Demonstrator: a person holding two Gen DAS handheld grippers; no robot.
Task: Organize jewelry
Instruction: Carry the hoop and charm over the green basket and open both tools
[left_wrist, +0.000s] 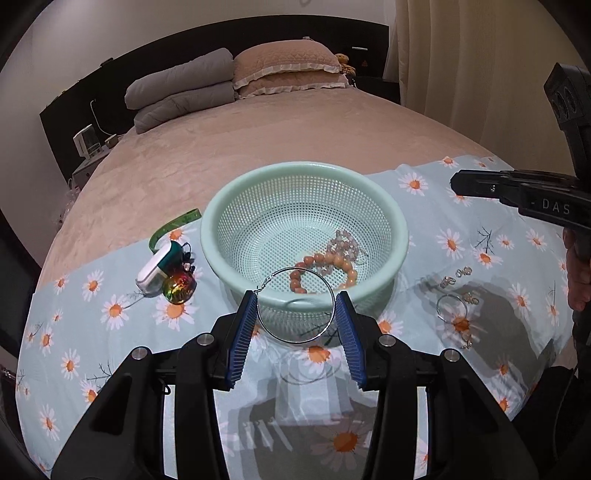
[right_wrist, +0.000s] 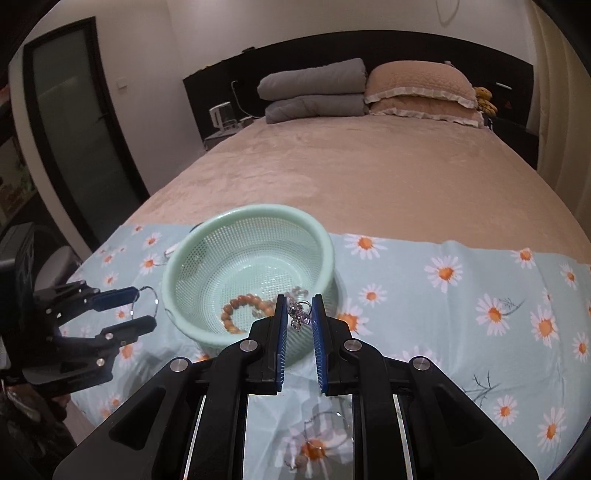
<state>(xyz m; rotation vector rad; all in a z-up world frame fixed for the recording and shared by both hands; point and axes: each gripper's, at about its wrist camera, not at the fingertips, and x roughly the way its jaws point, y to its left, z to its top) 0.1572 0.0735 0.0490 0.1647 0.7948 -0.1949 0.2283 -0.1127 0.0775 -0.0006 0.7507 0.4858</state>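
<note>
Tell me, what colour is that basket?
Pale mint green basket, clearest in the left wrist view.

Perforated plastic basket (left_wrist: 236, 206), shiny metal hoop (left_wrist: 295, 341)

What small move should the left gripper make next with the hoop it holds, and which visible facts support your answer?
Probably carry it a little forward and open. The left gripper holds the silver hoop earring at the near rim of the green basket, not yet over the bottom, where the orange bead bracelet already lies. The right gripper holds a small sparkly piece at the same rim.
</note>
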